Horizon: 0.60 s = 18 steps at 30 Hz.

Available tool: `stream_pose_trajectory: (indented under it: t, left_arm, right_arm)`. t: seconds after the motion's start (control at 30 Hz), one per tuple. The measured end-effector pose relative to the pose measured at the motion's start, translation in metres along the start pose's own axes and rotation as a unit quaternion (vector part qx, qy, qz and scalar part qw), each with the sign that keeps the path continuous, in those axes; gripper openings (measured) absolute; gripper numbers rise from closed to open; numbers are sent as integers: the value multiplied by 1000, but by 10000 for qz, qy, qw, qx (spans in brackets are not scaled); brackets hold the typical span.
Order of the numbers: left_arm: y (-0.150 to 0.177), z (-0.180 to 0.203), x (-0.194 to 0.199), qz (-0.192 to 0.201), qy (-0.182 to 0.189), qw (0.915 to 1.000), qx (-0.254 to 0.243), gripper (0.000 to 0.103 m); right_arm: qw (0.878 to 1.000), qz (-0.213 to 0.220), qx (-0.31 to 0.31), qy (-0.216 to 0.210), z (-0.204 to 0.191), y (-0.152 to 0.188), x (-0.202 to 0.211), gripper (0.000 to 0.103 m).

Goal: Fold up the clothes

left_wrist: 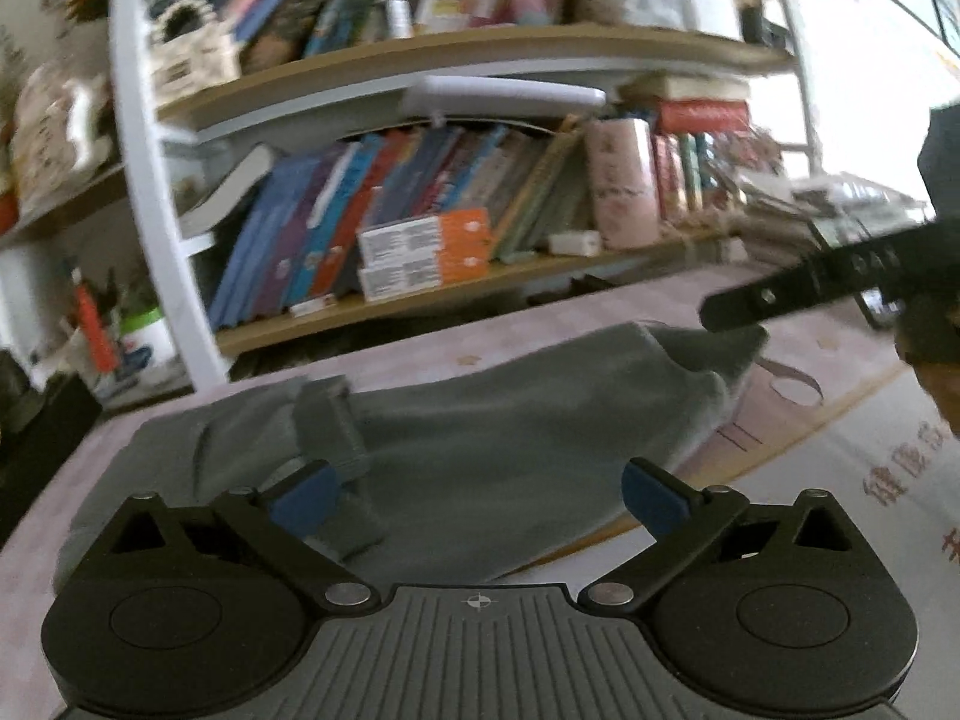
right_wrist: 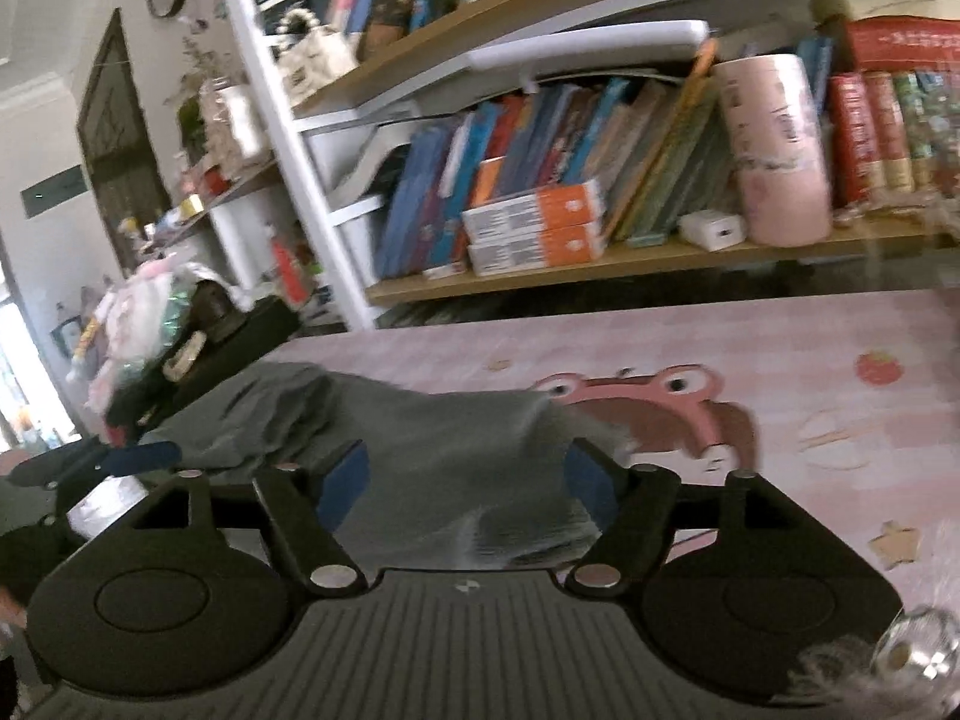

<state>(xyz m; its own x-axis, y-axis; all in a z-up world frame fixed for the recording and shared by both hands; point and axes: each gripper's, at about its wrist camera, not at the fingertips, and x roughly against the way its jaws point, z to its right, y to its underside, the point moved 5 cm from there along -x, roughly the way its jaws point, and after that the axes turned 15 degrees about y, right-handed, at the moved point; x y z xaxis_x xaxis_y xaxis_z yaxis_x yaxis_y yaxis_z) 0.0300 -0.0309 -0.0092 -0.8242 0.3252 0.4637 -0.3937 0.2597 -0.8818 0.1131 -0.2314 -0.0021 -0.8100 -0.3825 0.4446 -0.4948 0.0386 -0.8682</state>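
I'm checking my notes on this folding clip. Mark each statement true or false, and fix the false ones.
1. The grey garment lies on a pink patterned mat. True.
2. The left tongs are shut on the cloth. False: their pads stand wide apart, gripping nothing.
3. Books fill a shelf behind the mat. True.
4. The garment is red. False: it is grey.
5. The right tongs are open, with cloth between the pads. True.
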Motion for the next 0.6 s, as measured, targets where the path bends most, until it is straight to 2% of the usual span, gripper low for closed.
stream_pose_trajectory:
  t: [0.23,0.5,0.6]
  left_arm:
    - [-5,34,-26,-181,145,9984,-506,103]
    - [-3,56,-50,-376,290,9957,-799,103]
    - [1,61,-56,-475,319,9941,-917,103]
  right_arm:
    - [9986,-351,-254,293,30,4,-14,76]
    - [9958,-630,-652,81,34,10,-20,78]
    - [9920,-796,-977,-105,36,12,-24,78]
